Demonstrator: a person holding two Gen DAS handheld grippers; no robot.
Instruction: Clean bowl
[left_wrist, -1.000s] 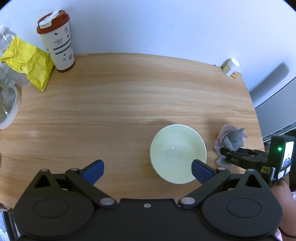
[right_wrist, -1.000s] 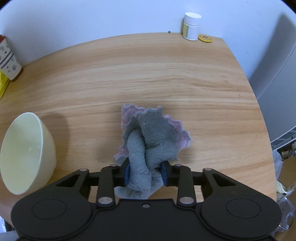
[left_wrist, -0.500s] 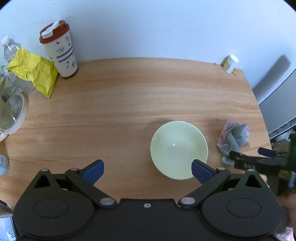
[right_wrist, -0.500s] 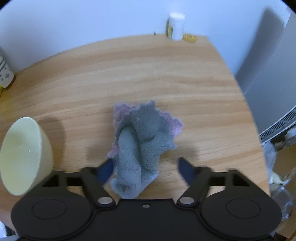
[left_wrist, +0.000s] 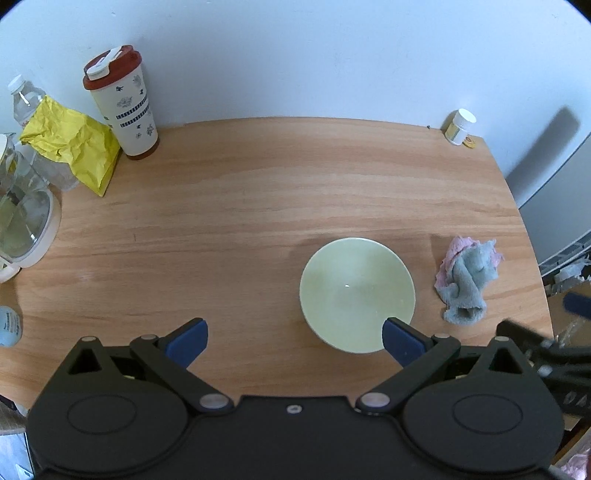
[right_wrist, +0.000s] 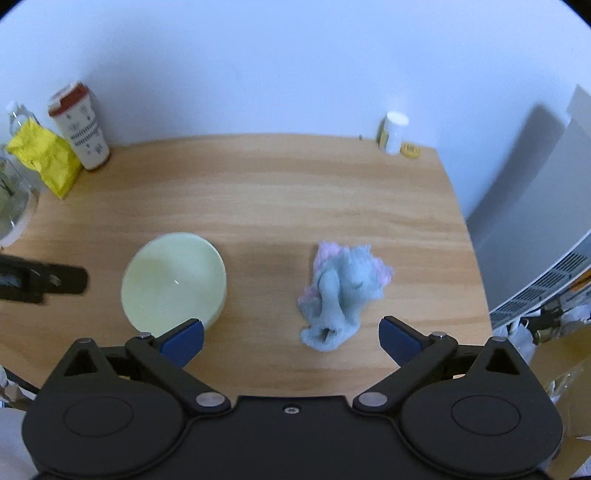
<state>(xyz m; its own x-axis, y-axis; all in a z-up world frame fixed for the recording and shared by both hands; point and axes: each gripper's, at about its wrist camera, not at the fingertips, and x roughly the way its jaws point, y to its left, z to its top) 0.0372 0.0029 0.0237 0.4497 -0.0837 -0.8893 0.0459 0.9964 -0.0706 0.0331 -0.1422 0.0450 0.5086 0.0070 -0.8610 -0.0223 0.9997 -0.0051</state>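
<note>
- Where the desk (left_wrist: 258, 206) runs toward the lower right of the left wrist frame, the pale green bowl (left_wrist: 357, 294) sits upright on the wood; in the right wrist frame it lies at lower left.
- A crumpled grey and pink cloth (right_wrist: 341, 293) lies on the desk just right of the bowl, apart from it, near the centre of the right wrist frame.
- The right tongs (right_wrist: 291, 339) are spread wide with nothing grasped; the cloth lies on the desk beyond and between the blue pads (right_wrist: 183, 339), touching neither.
- The left tongs (left_wrist: 294, 343) are also released, wide and empty, and one pad overlaps the bowl's near rim in the picture.
- A patterned tumbler (left_wrist: 122, 105) with a red lid stands upper left at the wall, a crumpled yellow bag (left_wrist: 72, 147) just beside it.
- A small white-capped jar (right_wrist: 392, 132) stands at the desk's far right corner.
</note>
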